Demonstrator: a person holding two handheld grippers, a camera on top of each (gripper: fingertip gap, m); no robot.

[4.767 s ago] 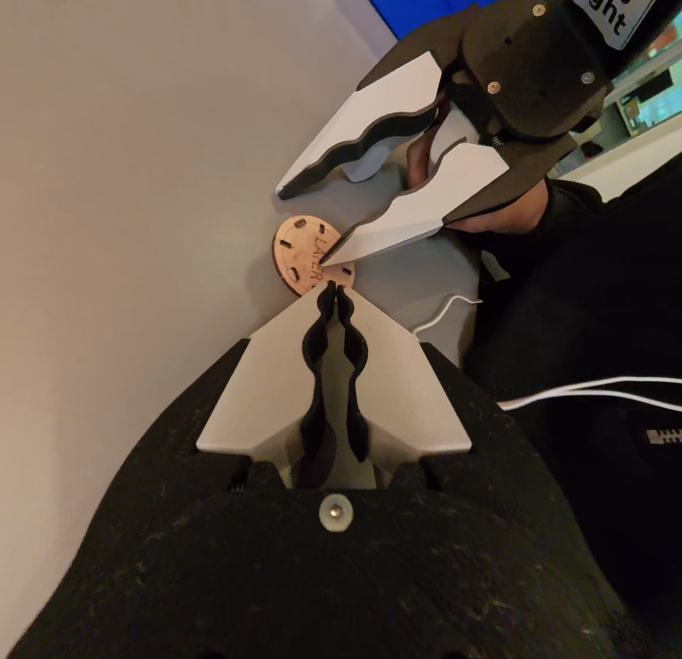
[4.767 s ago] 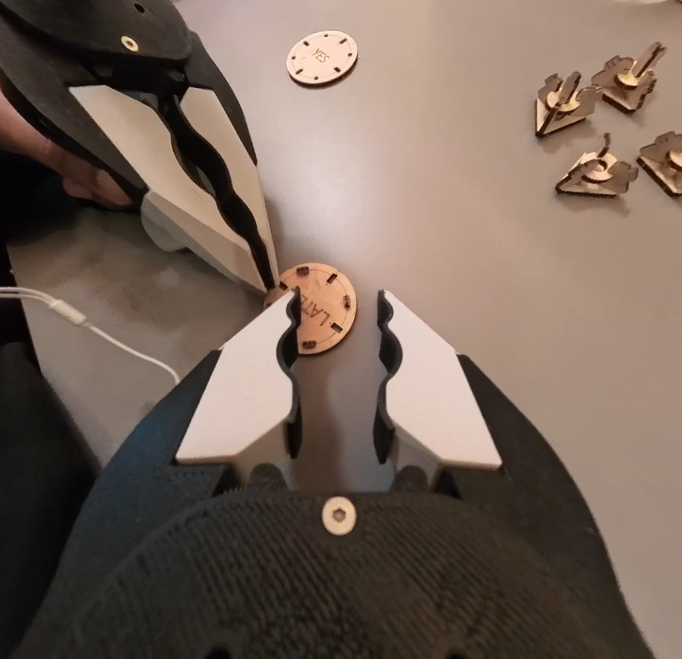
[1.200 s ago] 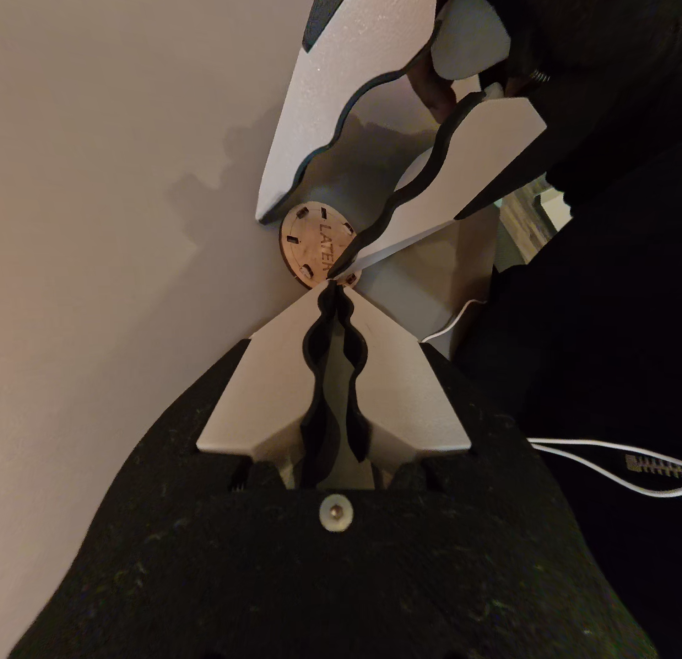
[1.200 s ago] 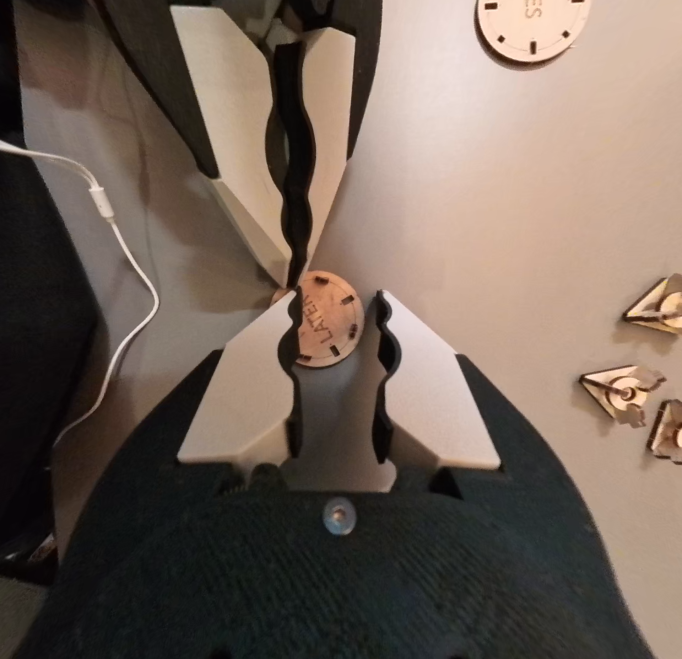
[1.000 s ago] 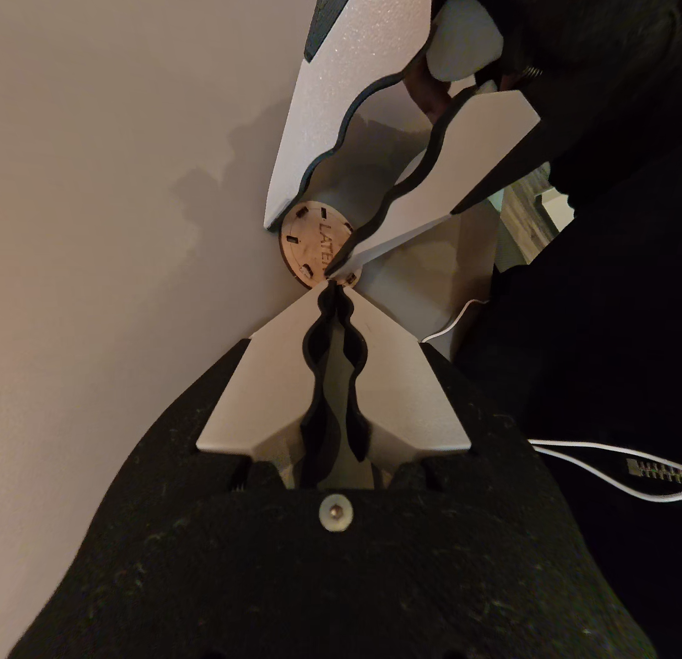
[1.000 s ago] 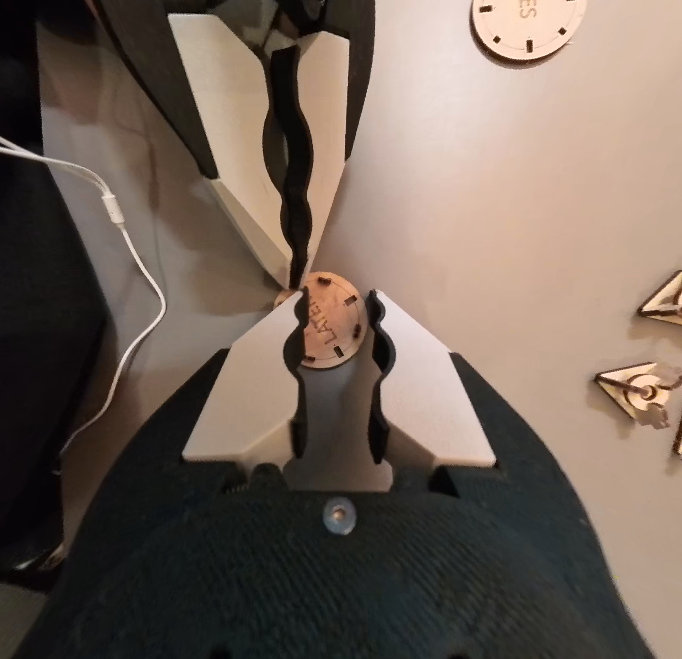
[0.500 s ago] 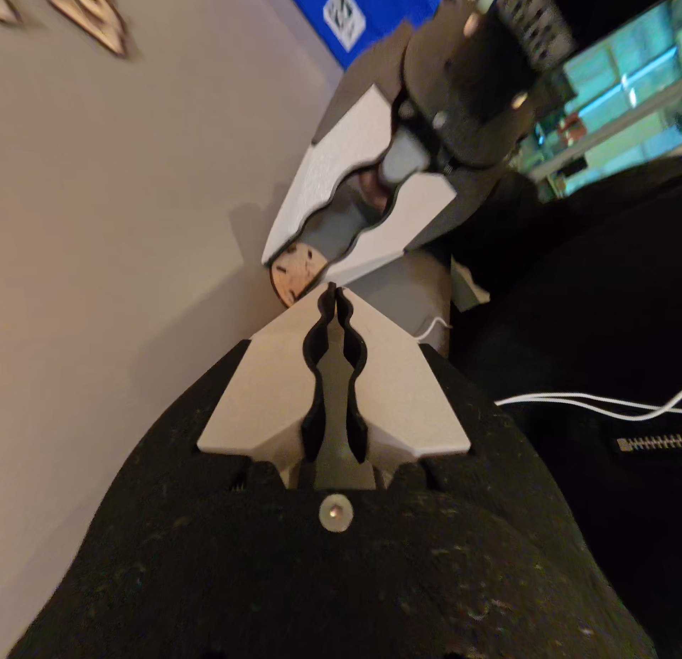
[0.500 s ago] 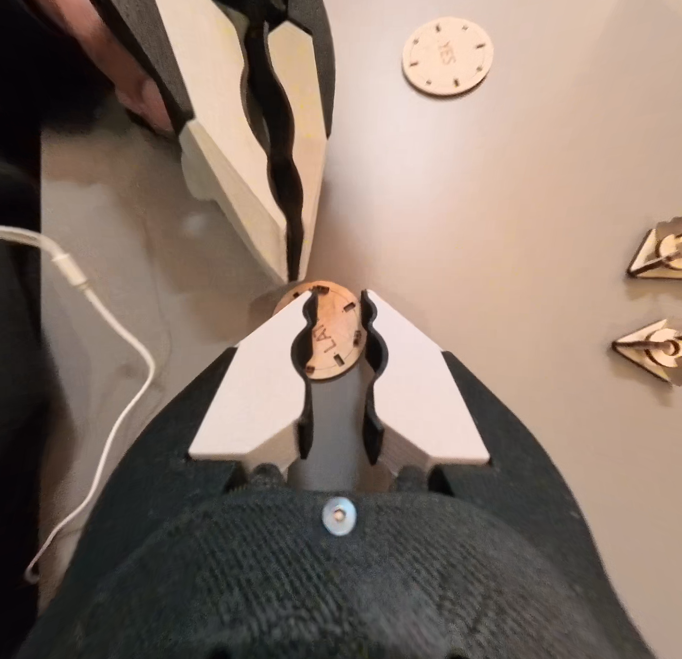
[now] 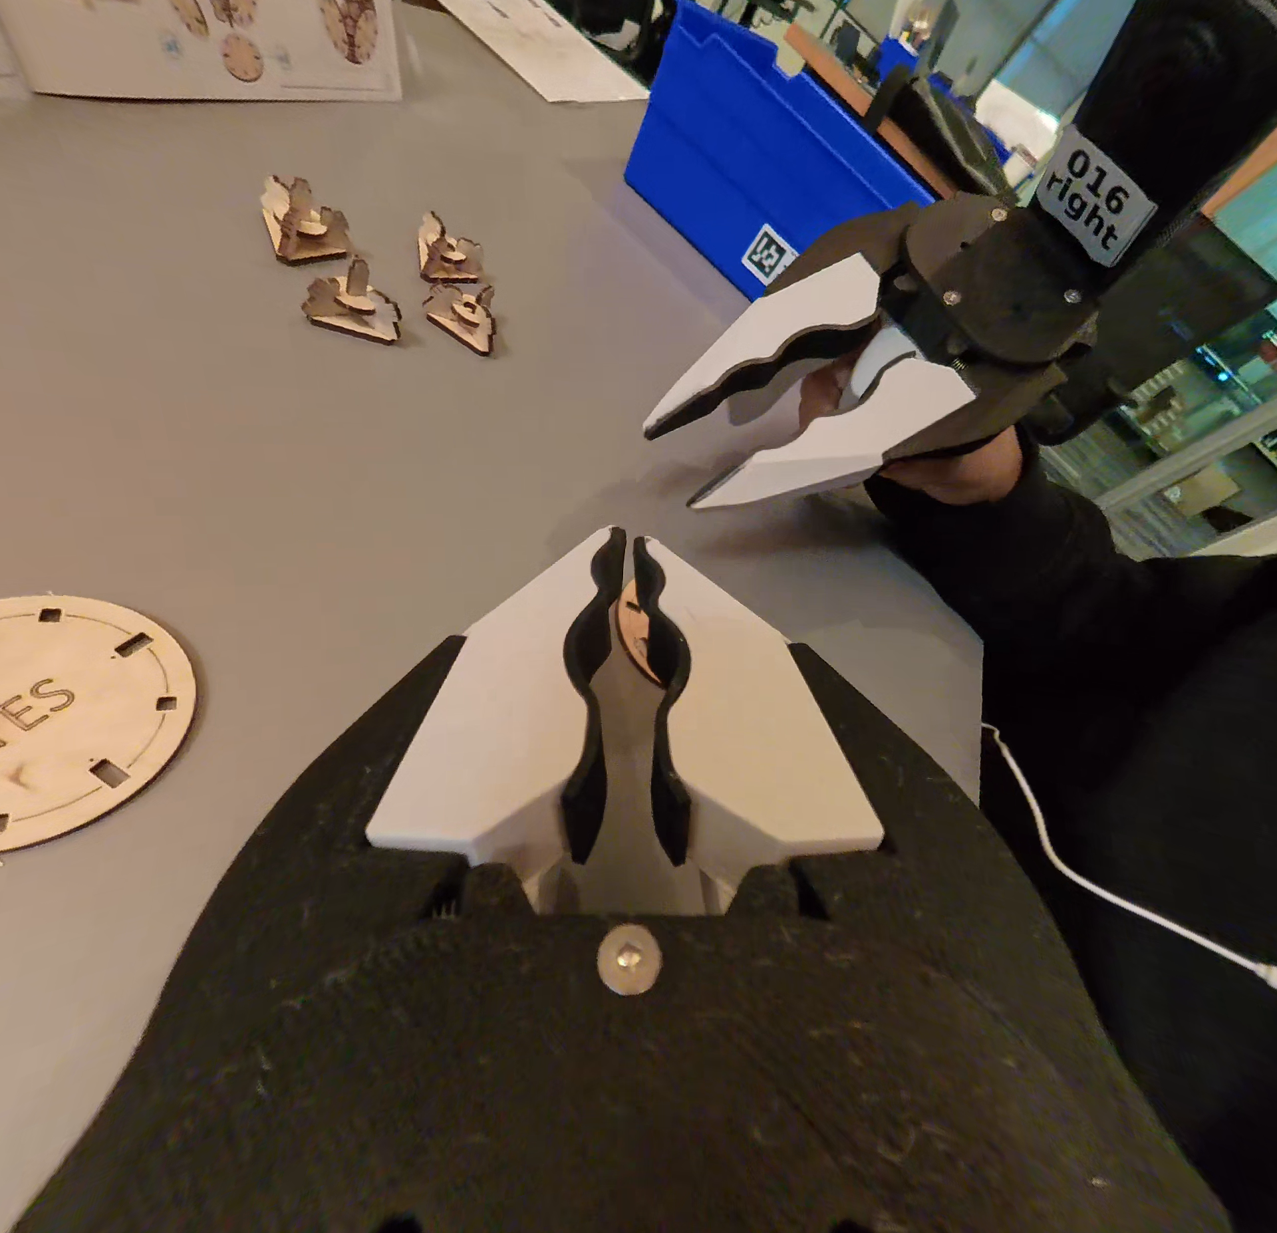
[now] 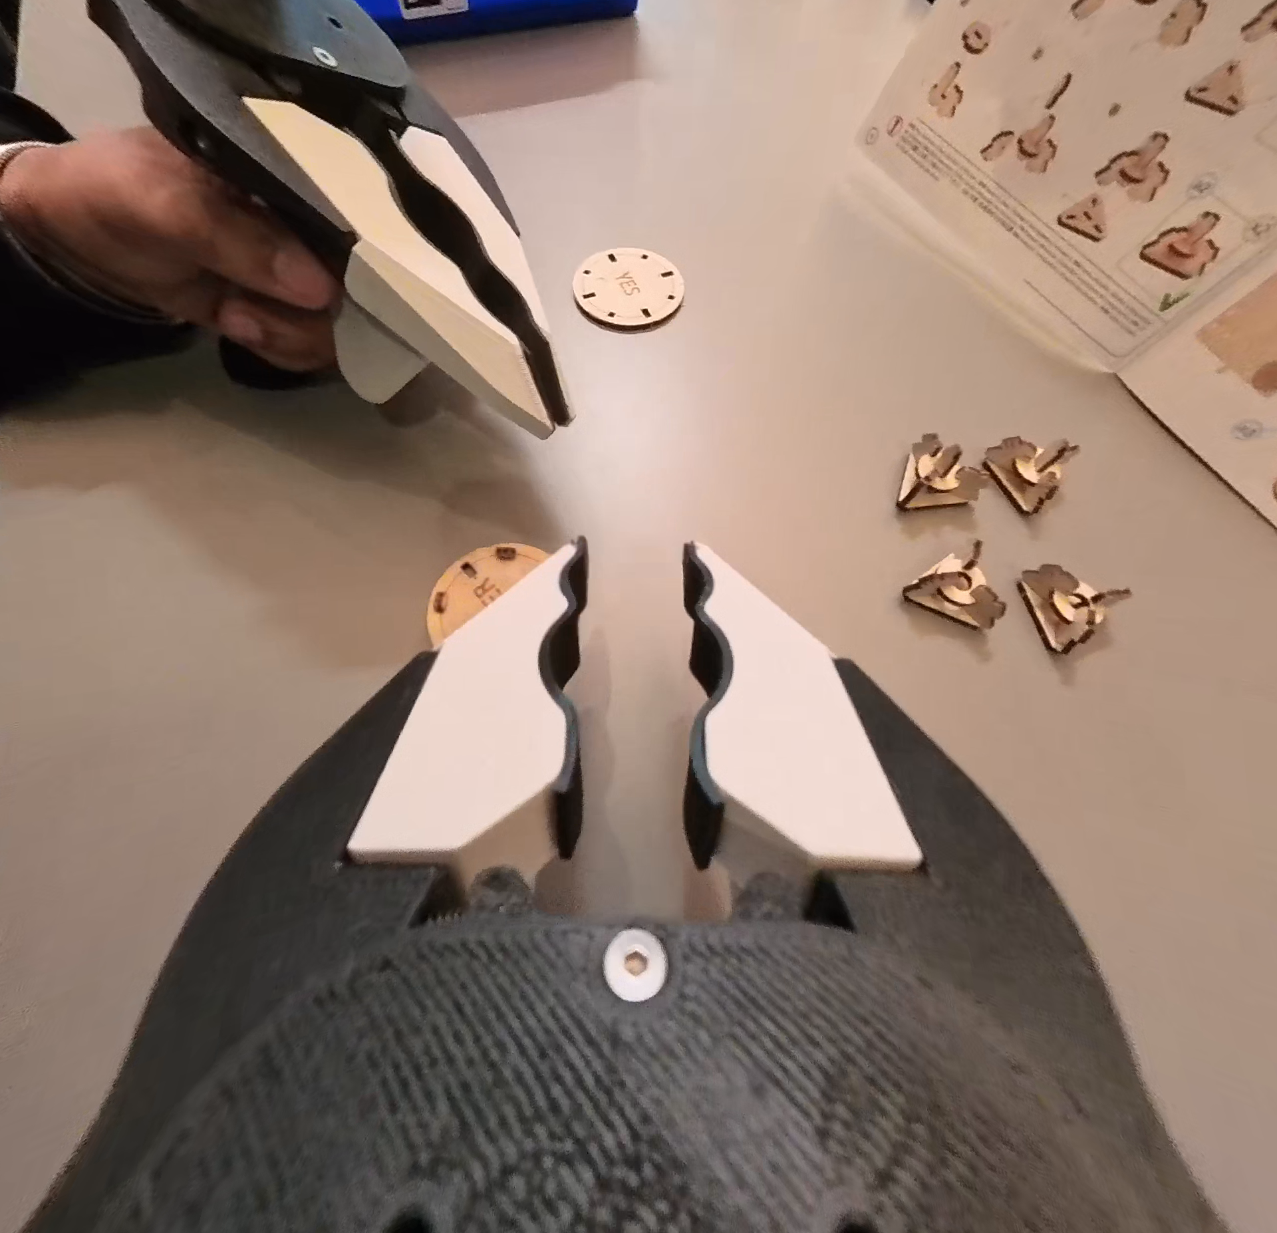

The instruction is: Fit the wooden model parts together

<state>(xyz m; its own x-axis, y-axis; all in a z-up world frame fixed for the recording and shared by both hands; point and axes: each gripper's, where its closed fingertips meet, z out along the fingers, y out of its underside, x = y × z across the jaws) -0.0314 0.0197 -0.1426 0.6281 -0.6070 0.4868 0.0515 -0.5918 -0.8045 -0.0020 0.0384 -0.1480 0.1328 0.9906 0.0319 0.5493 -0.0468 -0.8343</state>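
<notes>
A round wooden disc [image 10: 470, 595] lies flat on the grey table [image 10: 207, 681], just left of my right gripper [image 10: 634, 554] and partly hidden by its left finger. My right gripper is open, with only bare table between its pads. It also shows in the left wrist view [image 9: 669, 469], open and raised. My left gripper [image 9: 622, 540] is shut with nothing between its tips. Part of the disc [image 9: 632, 634] shows below it through the gap between its fingers. In the right wrist view the left gripper [image 10: 553, 426] hangs shut above the table, beyond the disc.
A second wooden disc [image 10: 627, 291] lies farther back and also shows in the left wrist view [image 9: 83, 716]. Several small triangular wooden assemblies [image 10: 1002, 543] sit to the right. Instruction sheets [image 10: 1105, 163], a blue bin [image 9: 760, 163] and a white cable [image 9: 1105, 889] lie around the edges.
Half a second ago my right pads stood around the disc and tipped it. Now they have opened and drawn back, and the disc lies outside them. Both grippers have lifted away from the table.
</notes>
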